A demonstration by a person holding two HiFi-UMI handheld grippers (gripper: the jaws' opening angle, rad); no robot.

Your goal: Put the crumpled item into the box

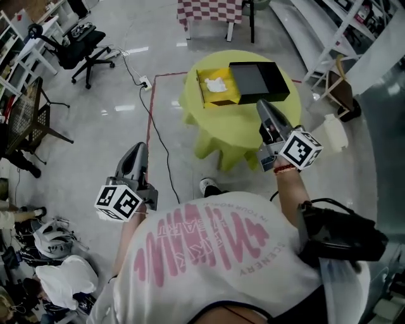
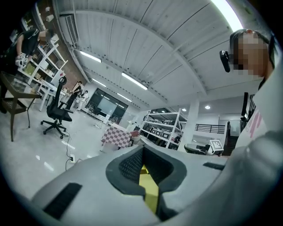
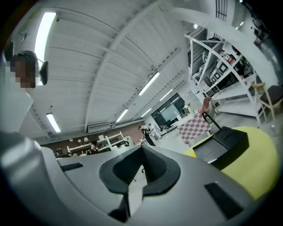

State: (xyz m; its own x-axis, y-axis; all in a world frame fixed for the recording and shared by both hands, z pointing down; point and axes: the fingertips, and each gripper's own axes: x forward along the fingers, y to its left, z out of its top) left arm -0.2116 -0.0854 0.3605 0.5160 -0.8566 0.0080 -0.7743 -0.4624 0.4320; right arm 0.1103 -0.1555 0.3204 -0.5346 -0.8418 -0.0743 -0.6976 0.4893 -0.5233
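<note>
A crumpled white item (image 1: 216,84) lies inside an open yellow box (image 1: 221,99) on a round table with a yellow-green cloth (image 1: 234,130). A black lid (image 1: 256,79) rests against the box's right side. My right gripper (image 1: 264,106) hovers over the near right part of the table, short of the box, jaws shut with nothing in them. The right gripper (image 3: 142,150) view shows the black lid (image 3: 225,141) ahead on the right. My left gripper (image 1: 138,149) hangs over the floor to the left of the table; the left gripper (image 2: 142,152) view shows it shut and holding nothing.
A black cable (image 1: 155,126) and red tape line (image 1: 150,120) run along the floor left of the table. An office chair (image 1: 82,47) stands at back left, a checkered table (image 1: 212,9) behind, white shelving (image 1: 335,25) at right. Bags (image 1: 57,253) lie at lower left.
</note>
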